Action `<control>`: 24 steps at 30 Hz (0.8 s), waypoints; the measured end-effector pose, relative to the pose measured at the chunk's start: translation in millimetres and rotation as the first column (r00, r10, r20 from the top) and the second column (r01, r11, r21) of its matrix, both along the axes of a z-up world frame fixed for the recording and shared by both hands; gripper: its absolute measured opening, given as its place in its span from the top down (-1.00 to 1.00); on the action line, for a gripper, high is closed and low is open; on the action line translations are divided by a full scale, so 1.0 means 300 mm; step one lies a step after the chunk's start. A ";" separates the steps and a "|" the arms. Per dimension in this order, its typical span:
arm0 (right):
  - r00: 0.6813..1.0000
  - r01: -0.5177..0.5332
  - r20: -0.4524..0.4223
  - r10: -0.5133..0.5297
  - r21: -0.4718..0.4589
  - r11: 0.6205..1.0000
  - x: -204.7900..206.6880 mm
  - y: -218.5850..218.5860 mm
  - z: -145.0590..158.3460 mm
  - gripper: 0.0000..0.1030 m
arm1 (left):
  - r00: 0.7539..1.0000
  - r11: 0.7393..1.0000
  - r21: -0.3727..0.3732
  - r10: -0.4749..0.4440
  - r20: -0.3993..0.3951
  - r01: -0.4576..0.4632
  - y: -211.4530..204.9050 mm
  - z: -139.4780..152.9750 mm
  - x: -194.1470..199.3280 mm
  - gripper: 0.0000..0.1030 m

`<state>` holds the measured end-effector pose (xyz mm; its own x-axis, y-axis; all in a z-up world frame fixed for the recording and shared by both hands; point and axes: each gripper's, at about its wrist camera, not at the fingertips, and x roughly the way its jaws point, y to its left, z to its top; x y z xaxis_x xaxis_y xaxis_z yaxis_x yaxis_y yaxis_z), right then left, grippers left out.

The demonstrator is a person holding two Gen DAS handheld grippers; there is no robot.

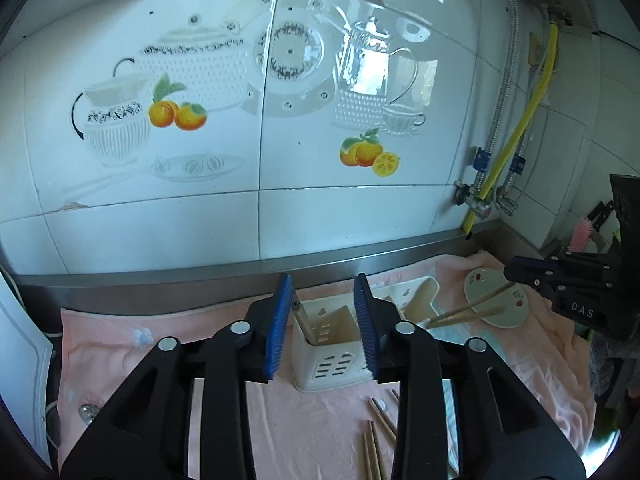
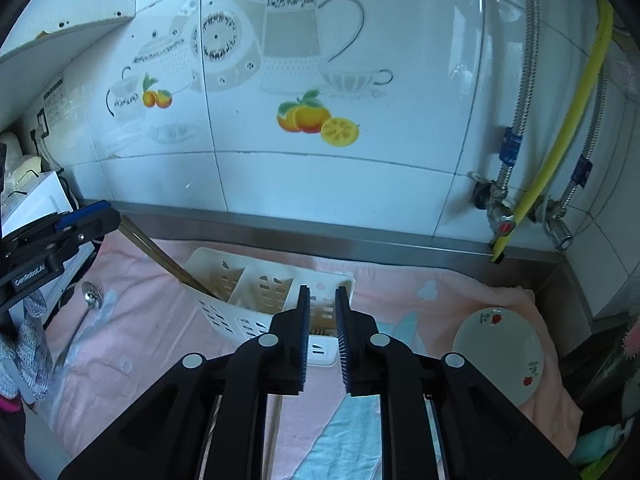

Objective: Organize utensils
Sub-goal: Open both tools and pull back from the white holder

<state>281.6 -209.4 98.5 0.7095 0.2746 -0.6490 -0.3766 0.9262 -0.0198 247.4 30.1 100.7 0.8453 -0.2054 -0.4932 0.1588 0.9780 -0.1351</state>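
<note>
A white caddy (image 2: 256, 300) is seen on the pink towel (image 1: 312, 432) that covers the desk, toward its back edge by the steel upstand. One pair of chopsticks (image 2: 168, 264) is already leaned in the caddy's left compartment; from the left wrist view a further thin utensil appears to stand in the compartment between the fingers, though it cannot be told for certain what it is. The left gripper (image 1: 324, 328) is held over the caddy with its fingers wide apart and nothing between them. The right gripper (image 2: 322, 336) is seen in its own view with a narrow gap between its fingers and nothing visibly held there; in the left view, however, two chopsticks (image 1: 472, 308) jut from its tip over the plate (image 1: 496, 296), so whether it is clamped on them cannot be told. Still to be sorted are several loose chopsticks (image 1: 376, 436) near the desk's front edge and a steel spoon (image 2: 80, 320) toward the left edge. The task is judged to be roughly a third done. "GenRobot.AI" can be read on the left gripper's side, and "DAS" on the right one.
</note>
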 end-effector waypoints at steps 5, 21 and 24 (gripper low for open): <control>0.999 -0.004 0.045 0.003 0.008 1.000 -0.073 -0.018 0.031 0.37 | 0.999 1.000 0.027 0.011 0.041 -0.012 -0.001 0.019 -0.083 -0.12; 0.995 -0.047 0.088 0.044 0.032 0.998 -0.397 -0.053 -0.075 -0.06 | 0.998 0.999 0.017 0.031 0.056 -0.032 0.029 -0.100 -0.382 -0.67; 0.994 -0.045 0.098 0.043 0.018 0.999 -0.447 -0.053 -0.123 -0.13 | 0.998 0.999 0.022 0.045 0.041 -0.046 0.033 -0.145 -0.426 -0.74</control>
